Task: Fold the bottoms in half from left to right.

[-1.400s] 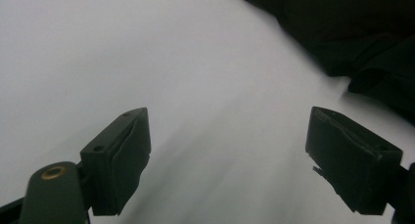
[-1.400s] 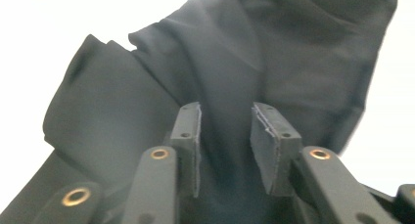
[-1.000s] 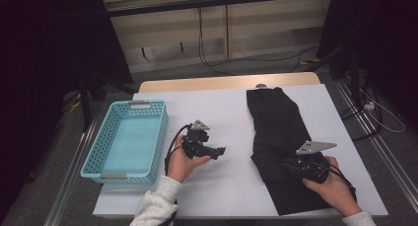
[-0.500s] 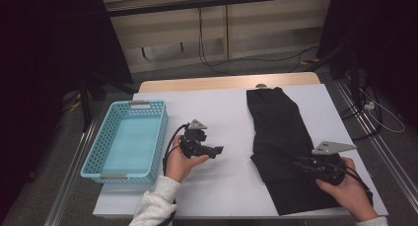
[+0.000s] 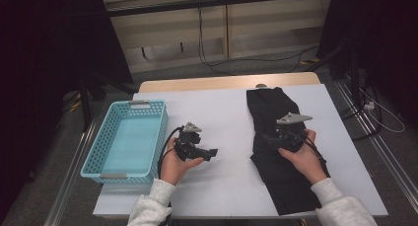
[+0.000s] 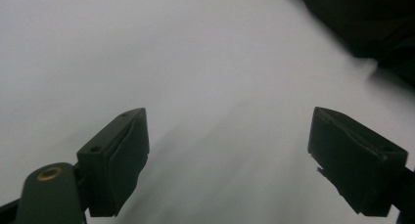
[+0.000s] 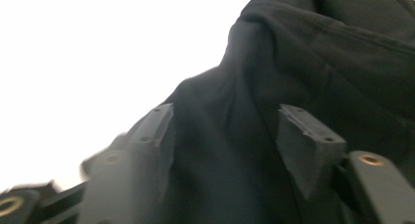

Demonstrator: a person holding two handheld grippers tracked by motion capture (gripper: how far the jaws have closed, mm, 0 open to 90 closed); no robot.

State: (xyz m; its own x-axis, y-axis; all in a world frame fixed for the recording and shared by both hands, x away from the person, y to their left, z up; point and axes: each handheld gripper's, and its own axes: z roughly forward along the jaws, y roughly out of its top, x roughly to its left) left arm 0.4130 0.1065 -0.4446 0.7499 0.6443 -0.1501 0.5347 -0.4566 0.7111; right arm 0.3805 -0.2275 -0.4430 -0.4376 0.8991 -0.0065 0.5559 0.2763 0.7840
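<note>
Where the black garment [image 5: 277, 137] lies, folded into a long strip on the right half of the desk [image 5: 222, 112], its long axis runs from the far edge toward the person's side, and everything else is easiest placed from it. The right gripper [image 5: 272, 140] sits over the middle of that strip, near its left edge, pointing across its length; its fingers [image 7: 303, 141] have just been opening and now stand apart with dark cloth bunched up between and beyond them, released rather than pinching, as far as I can judge. That hand is plainly the nearer one, so any next grasp on the cloth would fall to it. Left of the garment, well apart across bare white surface, the left gripper [image 5: 213, 152] rests in the other hand, aimed toward the cloth, its fingers [image 6: 117, 160] spread wide over nothing but desk. Farther left again, at the desk's edge, stands an empty light-blue basket [image 5: 103, 157].
</note>
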